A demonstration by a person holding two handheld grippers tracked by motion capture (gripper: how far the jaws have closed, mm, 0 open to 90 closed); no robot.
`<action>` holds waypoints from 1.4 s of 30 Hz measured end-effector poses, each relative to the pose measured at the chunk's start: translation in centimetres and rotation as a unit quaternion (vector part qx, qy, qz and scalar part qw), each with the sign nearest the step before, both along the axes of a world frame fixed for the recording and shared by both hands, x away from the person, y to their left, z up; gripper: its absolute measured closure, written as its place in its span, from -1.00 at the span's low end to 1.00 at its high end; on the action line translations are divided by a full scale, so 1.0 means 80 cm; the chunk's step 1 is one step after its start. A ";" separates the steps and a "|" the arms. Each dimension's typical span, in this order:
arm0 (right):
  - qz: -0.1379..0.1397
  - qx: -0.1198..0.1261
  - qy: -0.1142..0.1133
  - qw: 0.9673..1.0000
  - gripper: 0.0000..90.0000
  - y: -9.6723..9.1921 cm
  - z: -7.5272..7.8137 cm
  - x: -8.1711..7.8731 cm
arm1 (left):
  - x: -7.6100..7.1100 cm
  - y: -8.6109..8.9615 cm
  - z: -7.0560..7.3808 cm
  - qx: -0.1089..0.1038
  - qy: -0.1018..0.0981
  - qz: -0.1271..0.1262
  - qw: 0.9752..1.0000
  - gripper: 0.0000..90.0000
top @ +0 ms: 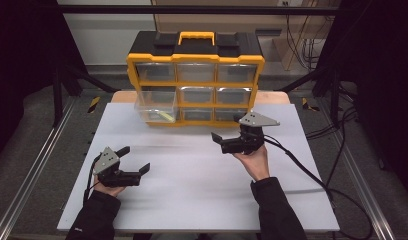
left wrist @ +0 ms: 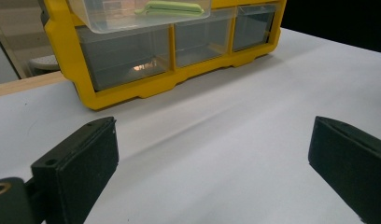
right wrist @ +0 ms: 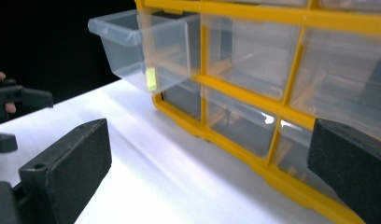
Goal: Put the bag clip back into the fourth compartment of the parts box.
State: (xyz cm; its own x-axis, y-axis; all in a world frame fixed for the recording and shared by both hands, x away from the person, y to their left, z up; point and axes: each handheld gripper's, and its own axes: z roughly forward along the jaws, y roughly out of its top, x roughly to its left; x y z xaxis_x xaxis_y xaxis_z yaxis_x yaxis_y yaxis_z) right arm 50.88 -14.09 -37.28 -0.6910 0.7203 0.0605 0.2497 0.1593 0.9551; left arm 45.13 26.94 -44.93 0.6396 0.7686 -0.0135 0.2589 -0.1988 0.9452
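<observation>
Now reach the right gripper (top: 230, 136), jaws wide apart, left to the pulled-out drawer (top: 155, 104); push straight. Left gripper (top: 133, 159) open too.

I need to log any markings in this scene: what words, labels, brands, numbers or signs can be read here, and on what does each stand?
None can be read.
The yellow organizer, its pulled-out clear drawer and the green item inside it show no legible text.
The left gripper and right gripper, both open, show no print.
A small pale mark on the left sleeve is too blurred to read.
</observation>
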 end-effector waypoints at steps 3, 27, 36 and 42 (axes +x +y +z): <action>-0.002 -0.004 0.004 1.000 -0.99 -0.012 -0.011 -0.006 | 0.000 0.000 0.000 -0.001 -0.002 0.000 1.000 -0.96; -0.012 0.013 0.006 1.000 -0.99 -0.073 -0.055 -0.050 | 0.000 0.002 0.004 -0.020 -0.004 -0.002 1.000 -0.96; -0.019 0.022 0.007 1.000 -0.98 -0.094 -0.071 -0.062 | 0.000 0.001 0.011 -0.028 -0.010 -0.007 1.000 -0.96; -0.016 0.007 0.009 1.000 -0.99 -0.093 -0.075 -0.065 | 0.000 0.002 0.014 -0.030 -0.011 -0.005 0.999 -0.96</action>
